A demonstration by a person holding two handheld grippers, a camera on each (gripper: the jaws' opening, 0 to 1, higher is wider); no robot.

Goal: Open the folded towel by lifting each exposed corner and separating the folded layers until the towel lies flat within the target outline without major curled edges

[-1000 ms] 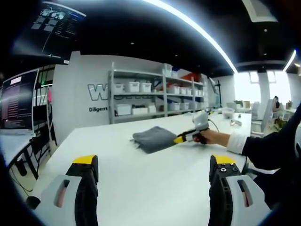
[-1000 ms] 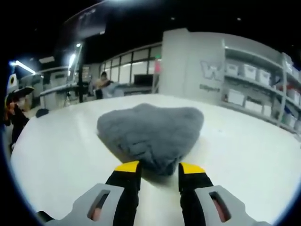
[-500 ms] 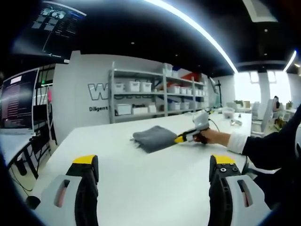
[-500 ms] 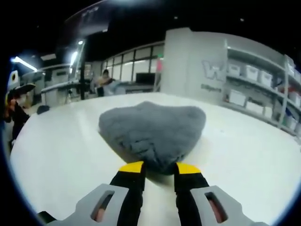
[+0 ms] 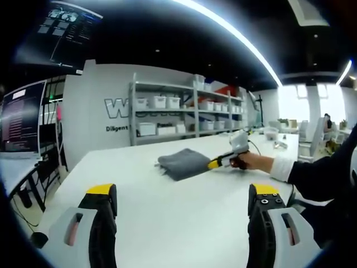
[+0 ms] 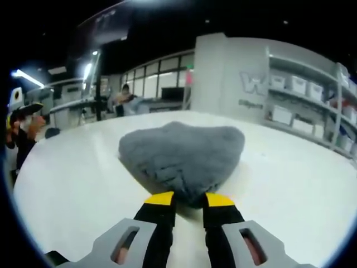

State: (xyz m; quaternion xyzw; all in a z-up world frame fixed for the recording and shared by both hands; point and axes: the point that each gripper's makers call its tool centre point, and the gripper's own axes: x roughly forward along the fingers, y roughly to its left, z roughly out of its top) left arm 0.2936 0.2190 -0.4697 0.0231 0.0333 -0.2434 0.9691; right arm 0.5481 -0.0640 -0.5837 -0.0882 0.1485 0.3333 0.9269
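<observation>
A long white table (image 5: 167,206) is stretching across an open office with a dark ceiling lit by a bright light strip (image 5: 234,33), and grey shelving (image 5: 184,111) loaded with white storage bins is standing against a white wall bearing large lettering. In the left gripper view a dark monitor (image 5: 22,117) is showing at the left edge, and windows are glowing at the far right. The grey towel (image 6: 181,159) is lying folded on the table, a thick fluffy bundle resting about mid-table and well apart from the left gripper (image 5: 181,215), whose yellow-tipped jaws are standing wide apart over bare tabletop with nothing between them. In the same view a person's hand (image 5: 251,162) in a dark sleeve with a white cuff is holding the right gripper (image 5: 215,163) against the towel's near right edge. In the right gripper view, the right gripper (image 6: 183,199) is pointing at the towel's nearest corner, its jaws drawn narrowly together on either side of that corner; whether they are actually pinching the fabric I cannot tell. A person is sitting in the background beyond the table, near the windows.
</observation>
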